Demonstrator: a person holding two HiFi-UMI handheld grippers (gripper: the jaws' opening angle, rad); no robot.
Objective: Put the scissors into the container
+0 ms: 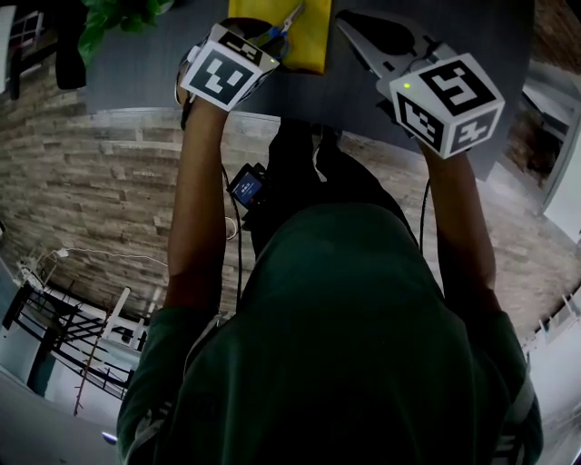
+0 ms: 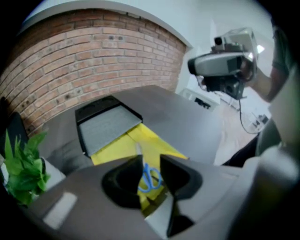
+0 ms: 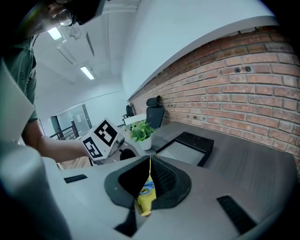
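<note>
Blue-handled scissors (image 1: pixel 283 24) (image 2: pixel 150 178) lie on a flat yellow container (image 1: pixel 313 41) (image 2: pixel 154 147) on the dark grey table (image 1: pixel 163 54). My left gripper (image 1: pixel 272 41) (image 2: pixel 151 161) hangs just above them, open, with the blue handles showing through the gap and nothing touching its jaws. My right gripper (image 1: pixel 343 20) (image 3: pixel 150 161) is at the container's right edge. Its jaws are closed together with a thin yellow strip (image 3: pixel 144 201) pinched between them, and a bit of blue handle (image 3: pixel 146 187) shows below.
A black tray with a grey liner (image 2: pixel 105 124) (image 3: pixel 187 147) lies beyond the yellow container. A potted green plant (image 2: pixel 23 168) (image 3: pixel 140 131) stands to its left. A brick wall (image 2: pixel 93 51) runs behind the table, with an office chair (image 3: pixel 154 110) at the far end.
</note>
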